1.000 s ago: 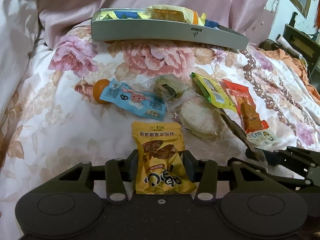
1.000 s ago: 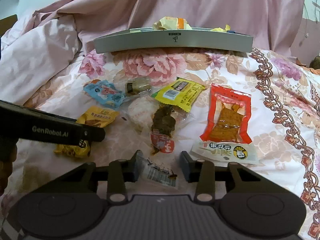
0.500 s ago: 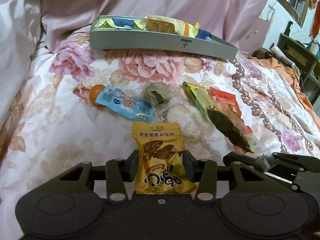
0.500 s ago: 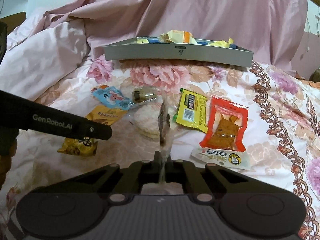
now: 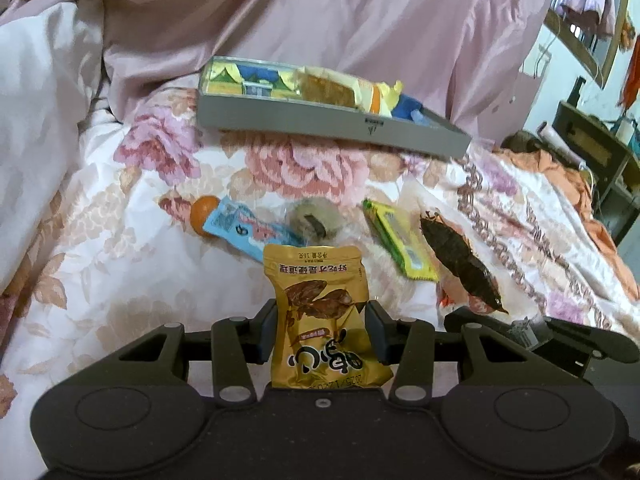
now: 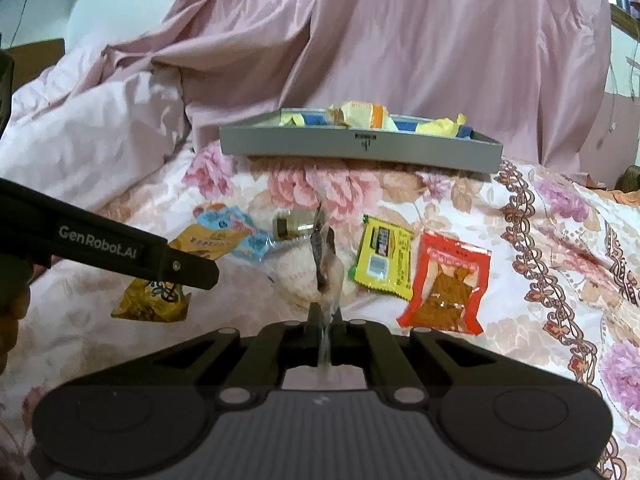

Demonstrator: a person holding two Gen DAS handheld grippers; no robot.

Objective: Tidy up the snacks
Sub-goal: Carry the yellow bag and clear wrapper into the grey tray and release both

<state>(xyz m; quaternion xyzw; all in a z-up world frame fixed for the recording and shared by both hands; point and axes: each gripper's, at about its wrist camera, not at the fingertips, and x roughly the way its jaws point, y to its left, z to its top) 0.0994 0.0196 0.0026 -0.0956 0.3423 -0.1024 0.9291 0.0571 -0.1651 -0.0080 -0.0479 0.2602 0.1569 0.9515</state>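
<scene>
We have the left claw point(image 5: 322, 334) clamped on a gold snack pouch point(image 5: 322, 316), held upright above the floral bedspread point(image 5: 100, 240). Our right claw point(image 6: 325, 322) is pinched tight on the clear edge of a dark dried-snack packet point(image 6: 326, 258), which hangs clear of the bed. Near us lie a yellow packet point(image 6: 384, 258), a red packet point(image 6: 450, 284) and a blue pouch point(image 5: 250, 232); the grey tray point(image 6: 360, 148) of snacks sits farther back
</scene>
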